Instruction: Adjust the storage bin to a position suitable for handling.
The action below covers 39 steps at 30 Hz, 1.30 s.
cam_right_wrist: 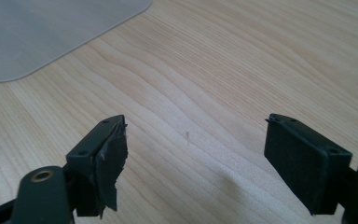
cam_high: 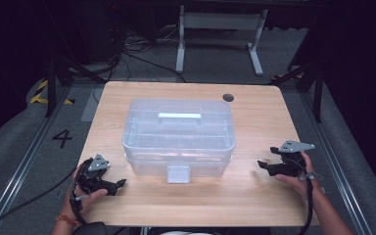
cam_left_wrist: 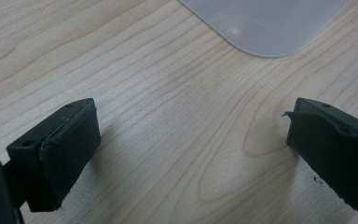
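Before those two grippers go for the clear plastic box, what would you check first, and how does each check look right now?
1. Left gripper open: ok, jaws stand wide apart.
2. Right gripper open: ok, jaws wide apart too.
3. Both grippers empty: ok, bare table shows between the jaws.
4. Clear box centred between the grippers: ok, one gripper on each side.
5. Lid closed: ok, it sits flat on the box.
6. Front latch fastened: cannot tell, too small to judge.
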{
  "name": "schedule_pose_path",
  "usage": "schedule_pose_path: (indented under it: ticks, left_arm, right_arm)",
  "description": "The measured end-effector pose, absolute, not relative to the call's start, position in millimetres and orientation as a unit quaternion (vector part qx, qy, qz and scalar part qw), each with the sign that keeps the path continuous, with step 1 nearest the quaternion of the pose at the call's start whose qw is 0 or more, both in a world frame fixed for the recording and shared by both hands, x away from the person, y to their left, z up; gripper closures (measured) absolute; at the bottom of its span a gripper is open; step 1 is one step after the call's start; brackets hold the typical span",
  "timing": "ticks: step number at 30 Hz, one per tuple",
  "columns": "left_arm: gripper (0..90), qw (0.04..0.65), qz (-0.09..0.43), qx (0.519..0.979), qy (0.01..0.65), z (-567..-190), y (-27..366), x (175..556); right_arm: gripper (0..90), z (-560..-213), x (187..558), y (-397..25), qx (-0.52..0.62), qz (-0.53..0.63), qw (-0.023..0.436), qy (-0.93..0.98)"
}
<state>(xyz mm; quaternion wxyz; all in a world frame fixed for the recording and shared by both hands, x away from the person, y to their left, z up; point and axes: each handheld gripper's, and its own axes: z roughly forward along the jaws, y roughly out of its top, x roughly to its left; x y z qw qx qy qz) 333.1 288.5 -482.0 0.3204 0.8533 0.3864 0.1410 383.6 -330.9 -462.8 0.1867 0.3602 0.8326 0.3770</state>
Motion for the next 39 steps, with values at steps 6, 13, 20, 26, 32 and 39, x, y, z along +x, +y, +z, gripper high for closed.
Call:
schedule_pose_path:
  ticks: [6, 13, 20, 26, 32, 39]
  left_arm:
    - [2.9, 0.323, 0.140, 0.851, 0.389, -482, 288, 333]
    - [2.9, 0.323, 0.139, 0.851, 0.390, -483, 288, 333]
    - [2.9, 0.323, 0.139, 0.851, 0.390, -483, 288, 333]
    - [2.7, 0.324, 0.138, 0.851, 0.390, -483, 287, 333]
    - [2.7, 0.322, 0.138, 0.851, 0.390, -482, 287, 333]
    - [2.7, 0.322, 0.138, 0.851, 0.390, -482, 287, 333]
  right_arm:
    - [23.6, -450, 378, -329, 0.352, 0.388, 0.192, 0.830]
    - [24.2, -432, 373, -324, 0.339, 0.404, 0.207, 0.824]
    - [25.5, -410, 368, -321, 0.326, 0.423, 0.222, 0.816]
    - [26.0, -391, 371, -315, 0.314, 0.433, 0.229, 0.813]
    - [26.4, -377, 376, -304, 0.301, 0.445, 0.234, 0.810]
    - [26.4, -365, 379, -296, 0.292, 0.451, 0.238, 0.809]
